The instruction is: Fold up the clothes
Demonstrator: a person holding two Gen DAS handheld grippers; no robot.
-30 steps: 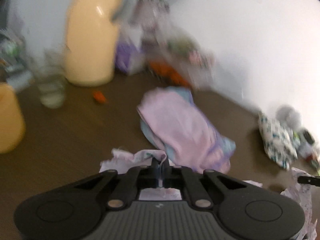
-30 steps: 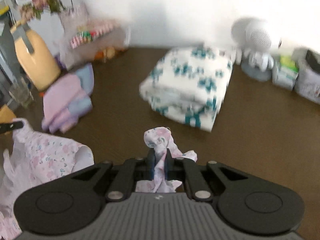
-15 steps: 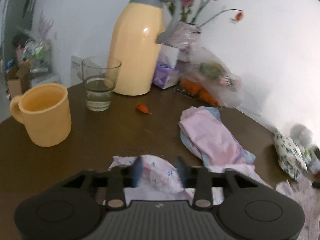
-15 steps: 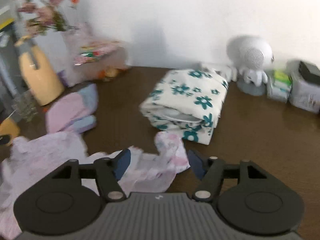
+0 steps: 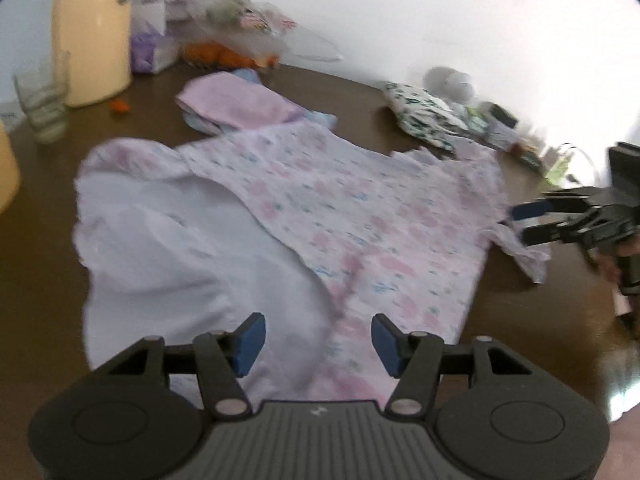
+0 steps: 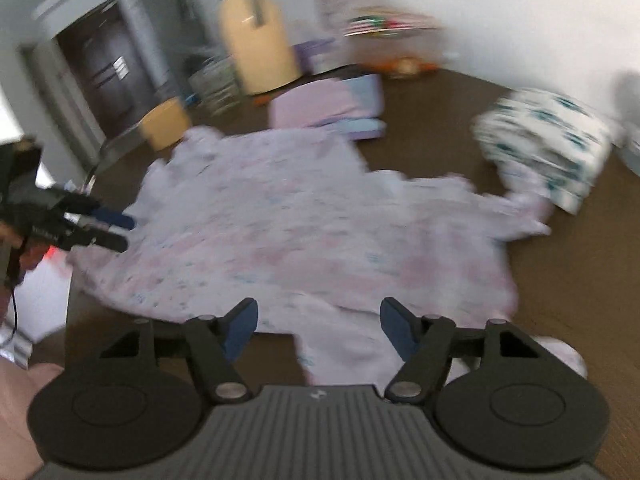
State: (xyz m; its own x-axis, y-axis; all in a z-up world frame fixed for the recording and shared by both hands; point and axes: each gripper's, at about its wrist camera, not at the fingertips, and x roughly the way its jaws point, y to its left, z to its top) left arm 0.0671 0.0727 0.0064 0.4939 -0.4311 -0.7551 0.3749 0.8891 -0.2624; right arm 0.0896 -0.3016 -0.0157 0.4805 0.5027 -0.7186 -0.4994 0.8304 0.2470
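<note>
A pink floral garment (image 5: 320,208) lies spread across a dark wooden table (image 5: 132,120), part of it turned back to show a plain white inside. Both grippers stand wide open with nothing between their blue pads — the left gripper (image 5: 318,340) at the garment's near hem, its fingers spread over the cloth, and the right gripper (image 6: 318,330) likewise parted over another edge of the same garment (image 6: 288,232). In the left wrist view the right gripper (image 5: 536,222) appears at the garment's far right side, jaws apart, just beside a loose corner of cloth; whether it touches the cloth cannot be told. In the right wrist view the left gripper (image 6: 112,228) sits at the garment's left edge, jaws also apart.

Beyond the garment, just past its far edge, rests a folded pink-and-blue pile (image 5: 240,100). Farther off, beyond the garment's right side, lies a folded white cloth with teal flowers (image 6: 552,148). Behind the pile stands a cream-yellow jug (image 5: 94,36), with a drinking glass (image 5: 42,108) to its left and a small orange scrap (image 5: 120,106) on the table between jug and pile. A clear bag of snacks (image 5: 240,24) sits against the white wall past the pile. Both views are blurred.
</note>
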